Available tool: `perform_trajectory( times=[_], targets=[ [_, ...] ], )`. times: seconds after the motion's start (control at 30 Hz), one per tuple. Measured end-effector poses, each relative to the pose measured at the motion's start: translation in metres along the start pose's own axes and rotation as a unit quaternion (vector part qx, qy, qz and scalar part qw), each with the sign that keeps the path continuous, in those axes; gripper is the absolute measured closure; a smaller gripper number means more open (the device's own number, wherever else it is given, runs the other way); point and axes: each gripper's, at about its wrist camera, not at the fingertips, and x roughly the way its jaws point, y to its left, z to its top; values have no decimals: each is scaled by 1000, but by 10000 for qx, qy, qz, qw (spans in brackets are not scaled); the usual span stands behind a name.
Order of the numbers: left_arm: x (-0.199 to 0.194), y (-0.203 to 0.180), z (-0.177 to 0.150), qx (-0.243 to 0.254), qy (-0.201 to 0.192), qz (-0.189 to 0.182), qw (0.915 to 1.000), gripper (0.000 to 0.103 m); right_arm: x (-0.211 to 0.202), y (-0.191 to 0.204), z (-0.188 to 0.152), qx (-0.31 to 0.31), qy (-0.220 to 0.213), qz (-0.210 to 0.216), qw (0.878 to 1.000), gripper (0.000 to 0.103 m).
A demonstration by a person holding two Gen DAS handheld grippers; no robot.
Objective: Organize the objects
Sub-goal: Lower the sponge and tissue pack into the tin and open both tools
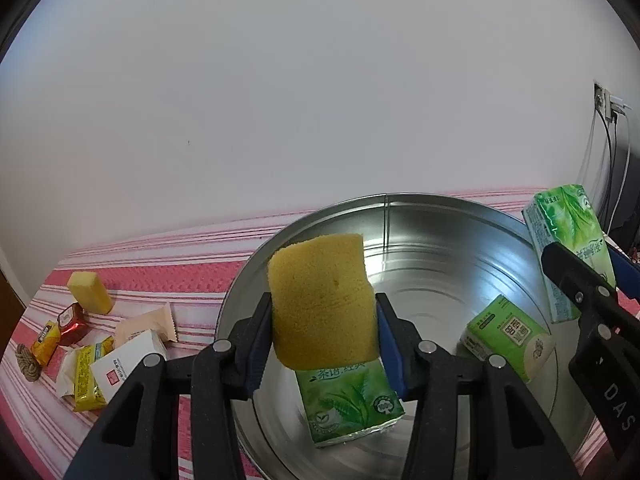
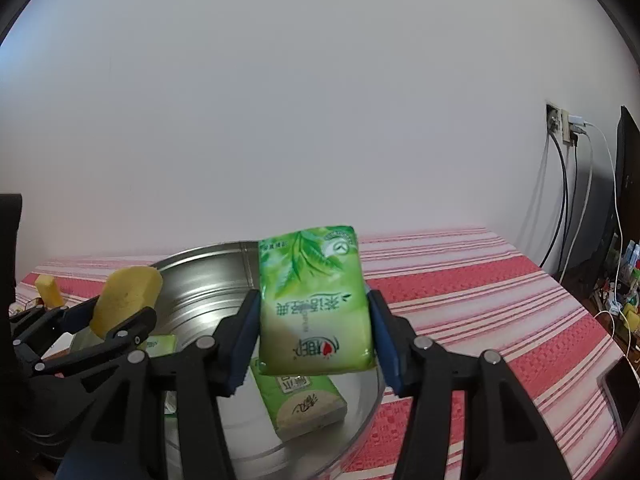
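Two claws bring a sponge and a tissue pack over the metal tub.

The round metal tub (image 1: 472,240) on the striped bench (image 2: 480,280) already holds two green tissue packs (image 1: 352,404), while a second sponge (image 1: 89,293) and small snack packets (image 1: 90,376) wait outside, so sorting seems partway done. The right claw (image 2: 314,334) is clamped on a third green pack (image 2: 316,300) above the tub; the left claw (image 1: 323,336) squeezes a yellow sponge (image 1: 320,300) over it.
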Motion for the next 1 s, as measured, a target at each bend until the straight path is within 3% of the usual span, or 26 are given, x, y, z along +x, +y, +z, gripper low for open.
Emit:
perform_trajectory(
  times=[0.57,0.67,0.7,0.73,0.77,0.83,1.0],
  targets=[
    [4,0,-3,55,-42,12,10000,52,1,10,-6,-118,125,-11,9999,50],
    [0,-2,-3,71,-83,-102,9999,45,3,11,-7,-98,192,48,9998,47],
    [-2,-3,-3,99,-106,-126,9998,34,2,11,-6,-76,185,45,9998,43],
    [-4,-4,-2,110,-134,-112,9998,28,0,11,-6,-53,133,19,9999,30],
    [-7,-4,-2,95,-181,-89,9998,19,-3,10,-5,-23,41,-7,10000,24],
    [-13,-2,-2,24,-322,-118,9994,17,-12,7,-4,81,-227,-72,9997,15],
    [-17,2,-2,-25,-410,-38,9991,17,-18,4,-2,216,-412,-120,9988,10]
  ],
)
